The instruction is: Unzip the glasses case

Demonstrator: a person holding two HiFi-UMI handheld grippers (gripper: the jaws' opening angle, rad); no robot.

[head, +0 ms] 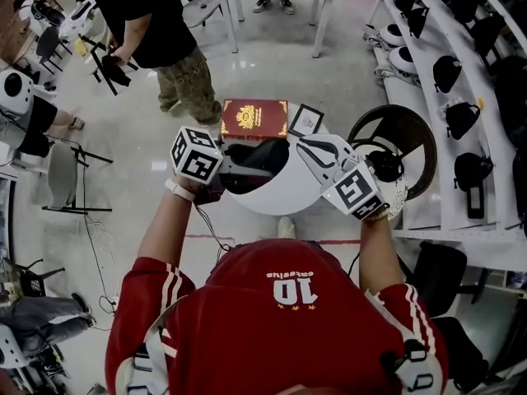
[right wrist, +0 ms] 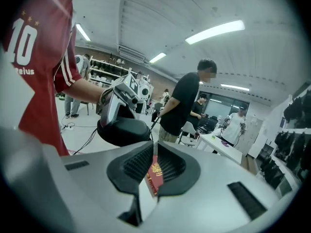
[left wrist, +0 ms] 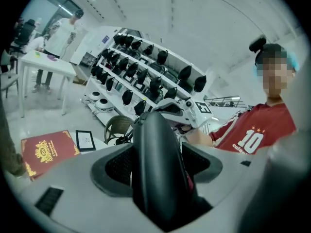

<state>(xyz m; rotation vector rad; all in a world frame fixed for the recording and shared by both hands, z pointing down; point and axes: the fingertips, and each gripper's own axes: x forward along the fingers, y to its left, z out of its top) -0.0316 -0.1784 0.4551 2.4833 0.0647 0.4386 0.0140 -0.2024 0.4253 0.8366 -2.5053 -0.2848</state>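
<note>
The black glasses case (head: 265, 156) hangs above the small round white table (head: 284, 197). My left gripper (head: 235, 169) is shut on it from the left. In the left gripper view the case (left wrist: 155, 178) fills the gap between the wide-set pads of the left gripper (left wrist: 158, 149). My right gripper (head: 305, 146) is just right of the case with its tips near the case's right end; I cannot tell whether they touch. In the right gripper view its jaws (right wrist: 154, 152) meet at the tips with nothing held, and the case (right wrist: 124, 131) lies ahead to the left.
A red book (head: 253, 118) and a small framed card (head: 305, 120) lie at the table's far edge. A round wicker chair (head: 397, 142) stands to the right, beside shelves of black headsets (head: 461, 97). A person in black (head: 156, 31) stands at the far left.
</note>
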